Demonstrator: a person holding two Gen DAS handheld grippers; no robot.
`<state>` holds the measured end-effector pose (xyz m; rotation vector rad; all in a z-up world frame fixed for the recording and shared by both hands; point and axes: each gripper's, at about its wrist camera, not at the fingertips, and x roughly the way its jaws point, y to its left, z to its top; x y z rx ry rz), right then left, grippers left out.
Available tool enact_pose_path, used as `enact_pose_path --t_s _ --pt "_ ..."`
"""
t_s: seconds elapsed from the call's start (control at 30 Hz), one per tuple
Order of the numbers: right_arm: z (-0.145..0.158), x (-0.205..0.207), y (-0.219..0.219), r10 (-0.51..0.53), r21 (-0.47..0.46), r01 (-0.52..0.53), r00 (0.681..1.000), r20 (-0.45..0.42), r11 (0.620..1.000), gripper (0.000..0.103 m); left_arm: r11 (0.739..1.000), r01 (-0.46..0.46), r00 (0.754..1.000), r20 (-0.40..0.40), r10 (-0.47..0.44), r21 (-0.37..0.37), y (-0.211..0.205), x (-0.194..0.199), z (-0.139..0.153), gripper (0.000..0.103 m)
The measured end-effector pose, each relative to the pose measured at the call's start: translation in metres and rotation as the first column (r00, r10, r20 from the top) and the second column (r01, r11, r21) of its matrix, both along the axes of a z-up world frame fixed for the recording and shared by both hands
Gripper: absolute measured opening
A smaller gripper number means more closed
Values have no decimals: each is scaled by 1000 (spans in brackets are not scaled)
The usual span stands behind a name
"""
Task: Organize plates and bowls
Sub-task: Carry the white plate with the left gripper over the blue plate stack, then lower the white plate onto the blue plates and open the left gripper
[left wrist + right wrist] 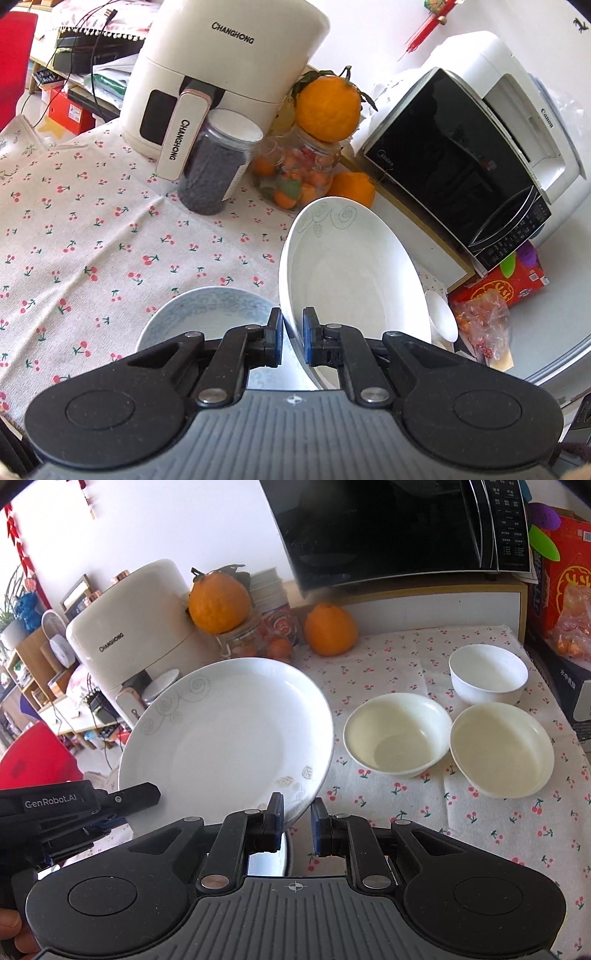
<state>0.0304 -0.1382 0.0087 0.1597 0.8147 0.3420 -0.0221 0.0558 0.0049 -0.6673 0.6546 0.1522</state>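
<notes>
Both claws, left (293, 341) and right (297, 823), clamp white plate (229, 738) rim.

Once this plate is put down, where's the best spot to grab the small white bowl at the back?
Take the small white bowl by its near rim, one claw finger inside and one outside, coming from above. It stands upright and open, its near wall clear of the two cream bowls in front.

Table covered with cherry-print cloth (406, 812). On it: three empty bowls close together, white bowl (488, 674) at back, two cream bowls (398, 734) (501, 749) in front. Pale patterned plate (207, 314) flat on cloth. Air fryer (221, 74), dark-filled jar (218, 162), glass fruit jar (299, 177), loose orange (330, 629) toward the back.
</notes>
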Motion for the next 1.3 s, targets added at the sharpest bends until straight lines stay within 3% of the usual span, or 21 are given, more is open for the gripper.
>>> enact_pose_path --t_s 1.3 --pt "-39 -35 49 87 -131 -99 992 -96 986 15 998 3 994 -109 4 64 23 -48 -43 10"
